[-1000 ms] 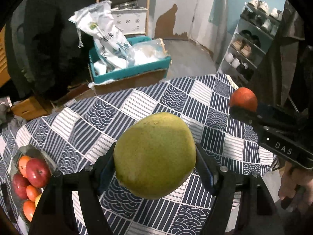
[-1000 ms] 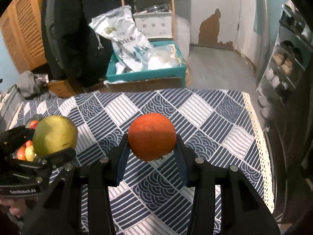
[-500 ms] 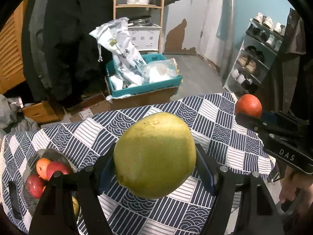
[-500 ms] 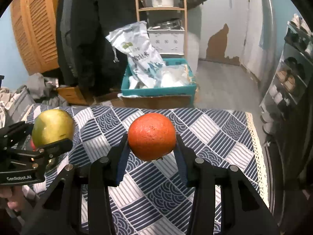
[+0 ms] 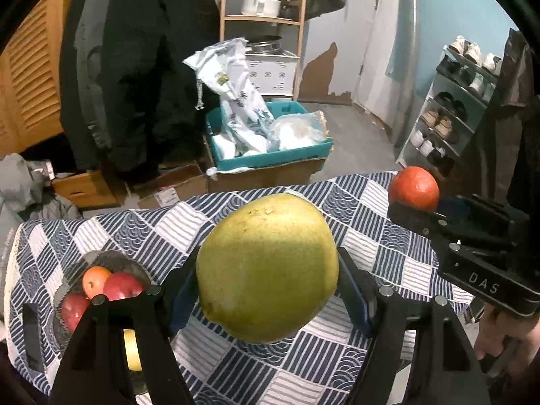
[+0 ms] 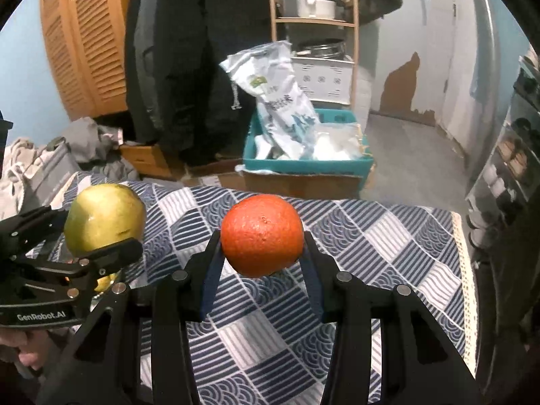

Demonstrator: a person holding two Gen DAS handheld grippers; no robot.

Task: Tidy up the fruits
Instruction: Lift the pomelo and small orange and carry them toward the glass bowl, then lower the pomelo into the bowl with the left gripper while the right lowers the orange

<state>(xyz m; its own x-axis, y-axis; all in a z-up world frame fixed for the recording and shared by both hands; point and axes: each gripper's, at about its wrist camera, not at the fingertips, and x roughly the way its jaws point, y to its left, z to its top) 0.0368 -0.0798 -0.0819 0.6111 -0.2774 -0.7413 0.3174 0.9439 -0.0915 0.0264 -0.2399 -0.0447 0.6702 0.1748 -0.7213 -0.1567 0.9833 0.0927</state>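
Observation:
My left gripper [image 5: 268,280] is shut on a large yellow-green pear [image 5: 266,266] and holds it above the table; the pear also shows in the right wrist view [image 6: 104,222]. My right gripper [image 6: 263,246] is shut on an orange [image 6: 262,234], seen too at the right of the left wrist view [image 5: 413,188]. A glass fruit bowl [image 5: 71,273] at the table's left holds red apples [image 5: 123,285], an orange fruit [image 5: 94,278] and a yellow fruit [image 5: 131,351]. Both fruits are held well above the cloth.
The table carries a blue and white patterned cloth [image 6: 371,246]. Beyond its far edge stand a teal crate with plastic bags [image 5: 270,141], cardboard boxes [image 5: 168,189], hanging dark coats [image 6: 189,67], a wooden shelf [image 6: 317,23] and a shoe rack [image 5: 455,101] at the right.
Both grippers have risen and tilted up with their fruits, so more of the room and the far table edge shows. The fruit bowl has shifted towards the middle of the left view.

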